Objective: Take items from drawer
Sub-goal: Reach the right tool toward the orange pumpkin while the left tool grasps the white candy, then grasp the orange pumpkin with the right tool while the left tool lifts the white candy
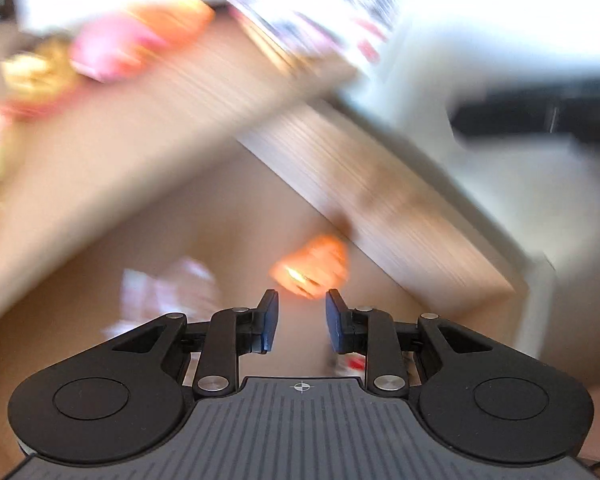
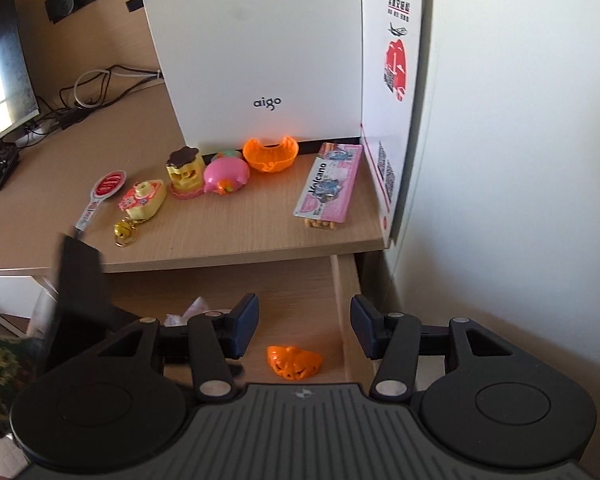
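Observation:
The wooden drawer (image 2: 342,280) stands pulled out under the desk top. An orange pumpkin-shaped piece (image 2: 295,361) lies on its floor near the right wall, just below my right gripper (image 2: 304,326), which is open and empty above it. A crumpled white wrapper (image 2: 196,307) lies further left in the drawer. The left wrist view is heavily blurred: my left gripper (image 1: 302,320) is open with nothing between its fingers, and the orange piece (image 1: 312,266) shows just beyond the tips, with the white wrapper (image 1: 168,292) to its left.
On the desk top (image 2: 236,236) sit an orange half shell (image 2: 271,155), a pink toy (image 2: 225,176), a yellow toy (image 2: 185,174), a key-ring charm (image 2: 140,204), a red paddle (image 2: 102,192) and a pink packet (image 2: 328,184). A white computer case (image 2: 260,48) stands behind. A white wall is on the right.

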Motion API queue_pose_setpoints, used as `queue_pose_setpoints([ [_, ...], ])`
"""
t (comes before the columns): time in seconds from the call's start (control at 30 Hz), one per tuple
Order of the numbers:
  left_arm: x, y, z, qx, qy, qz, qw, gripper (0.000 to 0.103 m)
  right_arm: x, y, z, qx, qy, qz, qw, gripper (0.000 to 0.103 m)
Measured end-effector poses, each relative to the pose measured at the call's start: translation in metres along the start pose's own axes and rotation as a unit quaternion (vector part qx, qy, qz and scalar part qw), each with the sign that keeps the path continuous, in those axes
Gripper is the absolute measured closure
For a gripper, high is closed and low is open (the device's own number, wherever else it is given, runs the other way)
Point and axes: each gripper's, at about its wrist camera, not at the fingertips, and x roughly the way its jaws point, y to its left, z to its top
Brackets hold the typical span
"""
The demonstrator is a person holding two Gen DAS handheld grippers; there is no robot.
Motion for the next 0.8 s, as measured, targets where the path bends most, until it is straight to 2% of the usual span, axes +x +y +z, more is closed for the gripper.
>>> queue_pose_setpoints([
  [0.07,-0.017,0.009,-0.011,-0.007,-0.034,0.047,0.9983,0.075,0.003,-0.001,-0.002,-0.003,0.003,-0.006,1.000,0.052],
  [0.1,-0.020,0.014,-0.016,-0.013,-0.035,0.065,0.9972,0.075,0.006,-0.002,-0.003,-0.003,0.005,-0.006,1.000,0.052],
  [0.2,-0.011,0.035,-0.025,-0.047,-0.001,0.087,0.9951,0.075,0.016,-0.002,-0.007,-0.002,0.021,-0.004,1.000,0.052],
  [0.33,0.004,0.051,-0.027,-0.092,0.013,0.122,0.9882,0.075,0.027,0.001,-0.012,-0.006,0.038,0.006,0.999,0.052],
  [0.5,0.030,0.067,-0.020,-0.134,0.030,0.115,0.9839,0.075,0.032,0.002,-0.017,-0.010,0.051,0.012,0.999,0.052],
  [0.63,0.042,0.065,-0.019,-0.134,0.039,0.109,0.9841,0.075,0.038,0.007,-0.023,-0.022,0.068,0.023,0.997,0.052],
  [0.67,0.042,0.065,-0.019,-0.133,0.041,0.104,0.9848,0.081,0.040,0.009,-0.024,-0.027,0.072,0.026,0.997,0.052],
  [0.8,0.028,0.067,-0.026,-0.137,0.048,0.076,0.9865,0.089,0.052,0.020,-0.032,-0.052,0.100,0.029,0.993,0.052],
])
